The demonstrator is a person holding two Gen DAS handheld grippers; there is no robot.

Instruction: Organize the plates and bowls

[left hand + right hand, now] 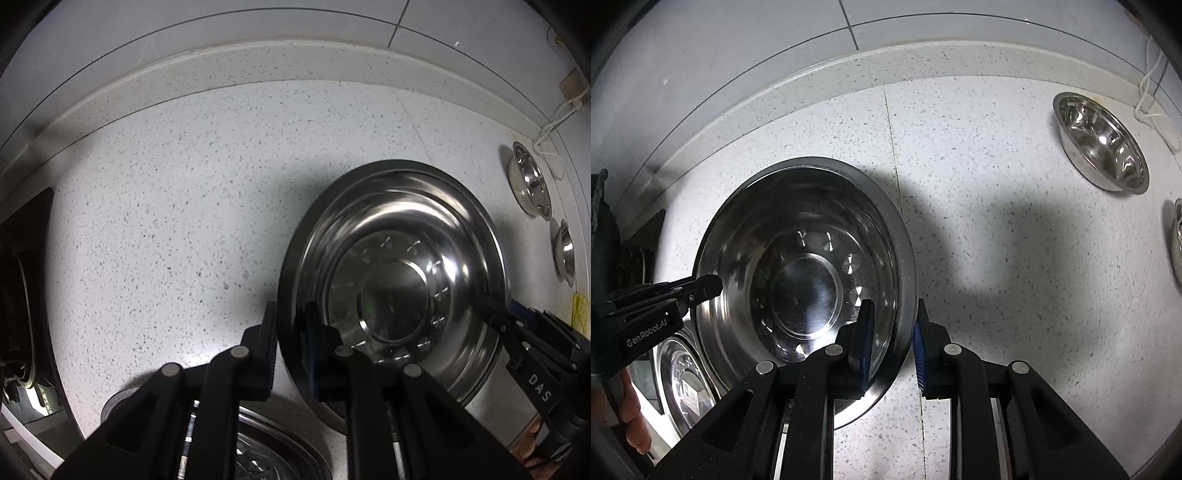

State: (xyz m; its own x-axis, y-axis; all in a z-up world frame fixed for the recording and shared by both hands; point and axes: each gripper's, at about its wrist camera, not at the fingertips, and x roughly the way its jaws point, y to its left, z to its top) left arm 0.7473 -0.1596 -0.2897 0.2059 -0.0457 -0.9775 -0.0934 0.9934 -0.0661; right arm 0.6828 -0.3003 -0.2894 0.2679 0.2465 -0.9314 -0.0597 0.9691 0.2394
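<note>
Above the speckled table, with the left claw and right claw each pinching opposite rims of the big steel bowl, keep both level and lower evenly

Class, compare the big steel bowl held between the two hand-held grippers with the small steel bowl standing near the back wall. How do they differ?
The big bowl is much wider than the small bowl. The big bowl's rim sits between the fingers of the left hand-held gripper and right hand-held gripper; nothing touches the small bowl. Only the big bowl shows a dimple ring. Both are shiny steel, open side up.
</note>
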